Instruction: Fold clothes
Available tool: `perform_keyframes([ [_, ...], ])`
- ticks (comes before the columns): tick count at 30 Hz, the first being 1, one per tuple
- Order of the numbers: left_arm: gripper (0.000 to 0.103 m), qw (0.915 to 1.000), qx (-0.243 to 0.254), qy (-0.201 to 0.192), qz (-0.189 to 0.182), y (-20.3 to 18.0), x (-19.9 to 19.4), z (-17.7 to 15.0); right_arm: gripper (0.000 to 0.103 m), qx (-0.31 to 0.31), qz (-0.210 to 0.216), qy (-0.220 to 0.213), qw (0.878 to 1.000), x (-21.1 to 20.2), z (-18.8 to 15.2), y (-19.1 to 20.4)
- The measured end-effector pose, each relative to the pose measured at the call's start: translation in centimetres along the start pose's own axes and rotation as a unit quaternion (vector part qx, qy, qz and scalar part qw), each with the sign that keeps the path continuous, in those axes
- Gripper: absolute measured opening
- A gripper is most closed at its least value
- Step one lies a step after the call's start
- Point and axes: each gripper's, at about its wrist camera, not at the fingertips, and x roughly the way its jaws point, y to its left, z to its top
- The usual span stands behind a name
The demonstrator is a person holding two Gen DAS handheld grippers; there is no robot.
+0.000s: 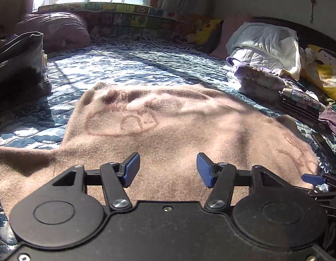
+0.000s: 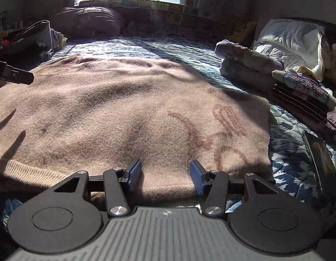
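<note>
A fuzzy pinkish-beige sweater (image 1: 168, 126) lies spread flat on the blue patterned bed quilt (image 1: 107, 69), with a faint stitched design on its front. My left gripper (image 1: 168, 169) hovers open just over the sweater's near part, nothing between its blue pads. In the right wrist view the same sweater (image 2: 124, 108) fills the middle, its ribbed hem (image 2: 33, 171) at the near left. My right gripper (image 2: 165, 177) stands open over the near hem edge. The right gripper's blue tip (image 1: 311, 178) shows at the far right of the left wrist view.
A stack of folded clothes (image 2: 276, 78) sits on the right of the bed, with a white quilted duvet (image 2: 294, 41) behind it. A dark pillow (image 1: 55, 28) and a bag (image 1: 18, 54) lie at the left. A dark flat object (image 2: 320, 158) rests at the right edge.
</note>
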Motion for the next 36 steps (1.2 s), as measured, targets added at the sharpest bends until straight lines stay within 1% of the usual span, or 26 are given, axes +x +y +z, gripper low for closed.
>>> perform_keyframes([
  [1,0.057,0.9991,0.026,0.029,-0.016,-1.6,0.9,-0.6,0.05,-0.008,-0.005,0.006,1.0,-0.5,0.1,0.2],
  [2,0.057,0.9928,0.084,0.073,-0.045,-3.8,2.0,-1.8,0.049,-0.018,-0.01,0.006,1.0,-1.0,0.3,0.7],
  [3,0.062,0.9858,0.146,0.073,-0.04,-5.5,2.1,-2.8,0.048,-0.031,-0.013,-0.004,0.999,-1.6,0.3,1.2],
  [4,0.062,0.9783,0.199,0.056,-0.014,-6.9,1.7,-3.3,0.048,-0.053,-0.013,-0.02,0.998,-2.2,0.1,2.0],
  [5,0.056,0.9787,0.201,0.041,-0.016,-7.4,1.2,-3.1,0.048,-0.083,-0.011,-0.038,0.996,-2.8,-0.2,2.9],
  [6,0.054,0.9828,0.181,0.026,-0.029,-7.5,0.8,-2.6,0.048,-0.11,-0.006,-0.053,0.992,-3.3,-0.3,3.8],
  [7,0.054,0.9871,0.153,0.009,-0.046,-7.2,0.5,-2.0,0.045,-0.13,0.005,-0.066,0.989,-3.5,-0.4,4.7],
  [8,0.054,0.9902,0.128,-0.01,-0.054,-7.0,0.5,-1.5,0.045,-0.149,0.02,-0.08,0.985,-3.8,-0.6,5.7],
  [9,0.054,0.9923,0.107,-0.028,-0.056,-6.9,0.6,-1.0,0.045,-0.159,0.036,-0.078,0.984,-3.8,-0.8,6.5],
  [11,0.053,0.9938,0.101,-0.04,-0.025,-7.1,1.6,-0.4,0.041,-0.157,0.055,-0.041,0.985,-3.0,-1.2,7.2],
  [12,0.054,0.9945,0.101,-0.024,-0.017,-7.1,2.7,-0.3,0.041,-0.155,0.057,-0.034,0.986,-3.0,-1.3,7.2],
  [13,0.056,0.9939,0.105,0.018,-0.029,-7.1,4.1,-0.5,0.041,-0.154,0.06,-0.027,0.986,-3.2,-1.1,7.0],
  [14,0.062,0.9904,0.111,0.068,-0.046,-7.1,5.5,-0.8,0.041,-0.154,0.062,-0.017,0.986,-3.4,-0.8,6.9],
  [15,0.063,0.9866,0.137,0.074,-0.051,-7.5,5.5,-1.0,0.04,-0.156,0.063,-0.007,0.986,-3.7,-0.6,6.7],
  [16,0.063,0.9857,0.141,0.076,-0.052,-7.5,5.2,-0.8,0.039,-0.156,0.065,-0.001,0.986,-4.1,-0.4,6.6],
  [17,0.063,0.9888,0.115,0.074,-0.061,-7.0,4.7,-0.3,0.039,-0.15,0.071,0.0,0.986,-4.7,-0.3,6.2],
  [19,0.063,0.9958,0.051,0.041,-0.064,-5.4,3.6,0.3,0.038,-0.117,0.082,-0.011,0.99,-5.6,-0.2,5.1],
  [20,0.063,0.9984,0.02,0.025,-0.048,-4.3,3.2,0.5,0.038,-0.101,0.081,-0.017,0.991,-5.6,0.1,4.6],
  [22,0.062,0.9994,-0.027,0.014,-0.014,-2.6,3.0,1.0,0.038,-0.071,0.075,-0.025,0.994,-4.8,1.3,4.0],
  [24,0.063,0.9966,-0.082,0.004,0.012,-0.7,2.9,1.2,0.038,-0.049,0.078,-0.033,0.995,-2.9,3.7,4.3],
  [26,0.063,0.9905,-0.133,-0.001,0.033,1.0,2.9,1.2,0.038,-0.053,0.081,-0.031,0.995,-0.4,6.4,5.3],
  [28,0.063,0.9833,-0.173,-0.001,0.058,2.6,3.1,1.1,0.037,-0.06,0.084,-0.037,0.994,2.7,9.1,6.7],
  [30,0.063,0.9775,-0.198,-0.005,0.071,3.8,3.2,1.1,0.033,-0.051,0.111,-0.031,0.992,5.6,11.3,7.8],
  [32,0.063,0.9744,-0.215,-0.004,0.065,4.5,3.3,1.1,0.033,-0.061,0.12,-0.009,0.991,8.5,12.3,8.8],
  [34,0.063,0.9749,-0.213,-0.001,0.063,4.7,3.4,1.1,0.032,-0.058,0.119,0.029,0.991,11.1,12.1,8.7],
  [36,0.063,0.9757,-0.211,0.001,0.06,4.8,3.4,1.1,0.031,-0.035,0.114,0.035,0.992,11.6,11.2,6.6],
])
